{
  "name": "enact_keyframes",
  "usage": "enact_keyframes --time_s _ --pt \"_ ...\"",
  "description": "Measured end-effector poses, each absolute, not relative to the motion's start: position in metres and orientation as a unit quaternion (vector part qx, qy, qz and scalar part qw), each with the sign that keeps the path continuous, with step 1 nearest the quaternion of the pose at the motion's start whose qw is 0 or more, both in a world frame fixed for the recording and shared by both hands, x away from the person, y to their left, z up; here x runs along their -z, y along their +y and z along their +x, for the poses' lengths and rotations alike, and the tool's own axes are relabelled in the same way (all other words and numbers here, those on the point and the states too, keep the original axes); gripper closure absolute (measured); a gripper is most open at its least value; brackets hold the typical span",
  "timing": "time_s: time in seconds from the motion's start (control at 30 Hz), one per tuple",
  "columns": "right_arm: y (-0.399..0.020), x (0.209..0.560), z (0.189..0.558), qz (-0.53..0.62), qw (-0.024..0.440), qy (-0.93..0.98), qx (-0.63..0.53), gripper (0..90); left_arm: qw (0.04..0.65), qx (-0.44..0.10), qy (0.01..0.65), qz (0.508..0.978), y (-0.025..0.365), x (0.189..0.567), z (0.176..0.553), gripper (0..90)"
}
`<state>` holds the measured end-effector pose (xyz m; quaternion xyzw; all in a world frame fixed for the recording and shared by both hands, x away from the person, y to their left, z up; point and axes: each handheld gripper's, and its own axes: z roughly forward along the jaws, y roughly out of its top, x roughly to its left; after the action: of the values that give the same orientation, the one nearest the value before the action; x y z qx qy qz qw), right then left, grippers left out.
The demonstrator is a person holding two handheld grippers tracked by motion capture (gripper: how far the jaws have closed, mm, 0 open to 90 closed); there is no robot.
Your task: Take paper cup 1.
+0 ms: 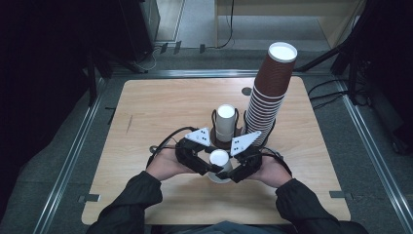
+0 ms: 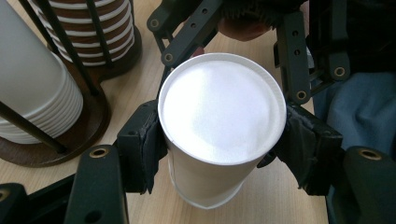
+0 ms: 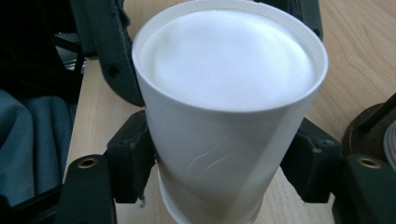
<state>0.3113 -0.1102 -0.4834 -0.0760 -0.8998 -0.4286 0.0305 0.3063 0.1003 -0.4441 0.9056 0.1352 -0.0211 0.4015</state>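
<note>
Lower centre: both clamped on white cup [image 1: 219, 165] (upside down), left hand-held gripper [image 1: 202, 165] and right hand-held gripper [image 1: 237, 168], over bench [image 1: 146, 117].

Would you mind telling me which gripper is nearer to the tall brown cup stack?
Right. The right gripper sits just in front of the brown cup stack; the left gripper is farther left, across the white cup.

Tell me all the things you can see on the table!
White paper cups: at least two nested, upside down, table's near middle, between both grippers.
White cup stack: one, in a dark wire holder, table centre.
Brown cup stack: one, tall, right of the white stack.
Table: one, light wood.
Left gripper: black, shut on the cups.
Right gripper: black, jaws at the cups' lower part.
Sleeves: two, dark, bottom edge.
</note>
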Motion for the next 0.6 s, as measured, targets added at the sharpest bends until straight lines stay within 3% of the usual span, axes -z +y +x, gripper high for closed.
enact_keyframes --time_s 0.1,0.3,0.6 --pt "-0.111 0.483 0.312 -0.08 0.03 -0.899 0.43 34.3 0.407 0.024 0.145 0.901 0.101 0.444 0.307 32.7" --pt "-0.112 0.483 0.312 -0.08 0.026 -0.898 0.431 34.7 0.42 0.021 0.169 0.891 0.105 0.442 0.308 12.4" --pt "-0.134 0.475 0.318 -0.105 0.015 -0.871 0.48 34.6 0.437 0.029 0.205 0.875 0.127 0.449 0.308 10.8"
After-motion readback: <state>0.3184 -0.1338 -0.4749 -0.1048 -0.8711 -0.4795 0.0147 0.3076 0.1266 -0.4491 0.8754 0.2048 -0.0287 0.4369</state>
